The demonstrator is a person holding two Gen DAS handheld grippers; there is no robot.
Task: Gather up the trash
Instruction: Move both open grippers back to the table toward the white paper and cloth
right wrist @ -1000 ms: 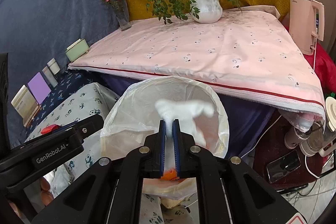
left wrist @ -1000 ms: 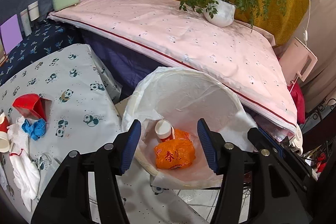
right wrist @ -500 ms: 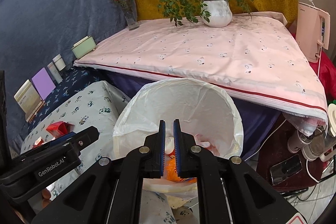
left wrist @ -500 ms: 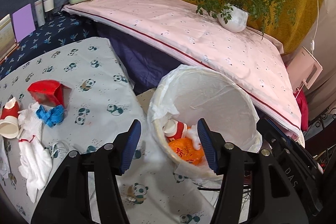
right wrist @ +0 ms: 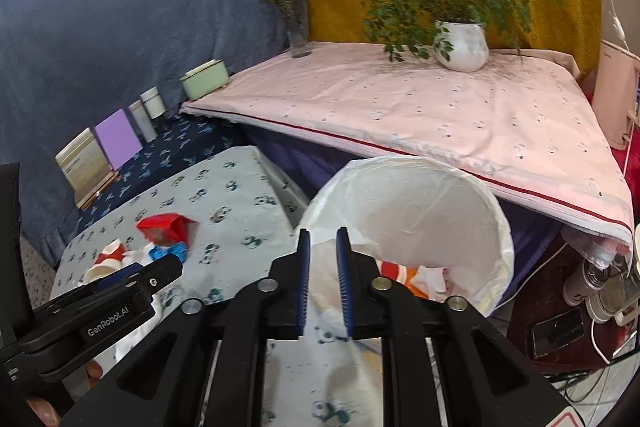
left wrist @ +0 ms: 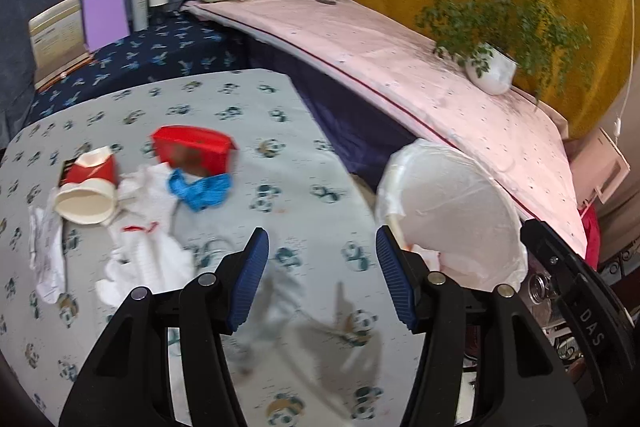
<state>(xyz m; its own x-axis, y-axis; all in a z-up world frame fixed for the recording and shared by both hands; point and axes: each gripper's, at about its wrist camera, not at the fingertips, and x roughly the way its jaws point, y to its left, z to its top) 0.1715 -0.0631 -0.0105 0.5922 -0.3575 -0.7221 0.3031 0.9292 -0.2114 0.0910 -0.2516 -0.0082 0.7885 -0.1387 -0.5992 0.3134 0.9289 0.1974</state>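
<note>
Left wrist view: the left tool (left wrist: 322,277) is hovering over the panda-print counter (left wrist: 280,195) with its jaws standing wide apart and nothing between them. The remaining trash is lying in a cluster at about ten o'clock from the tool: a paper cup (left wrist: 86,187), a red carton (left wrist: 192,149), a blue wad (left wrist: 200,189) and crumpled white tissue (left wrist: 148,247), all touching or overlapping. The lined bin (left wrist: 452,211) is standing off the counter's edge at about two o'clock.

Right wrist view: the right tool (right wrist: 323,281) has just been opening its jaws; they are showing a narrow gap with nothing in it, over the near rim of the bin.

Handling, as judged: every piece looks light. The tissue and wad are soft and should compress, so any fold is serving as a hold. The cup is thin-walled and crushable; pinching across its rim seems safest. The cup is lying on its side, long axis running roughly one to seven o'clock, mouth facing the camera. The carton's long axis is running about ten to four.
</note>
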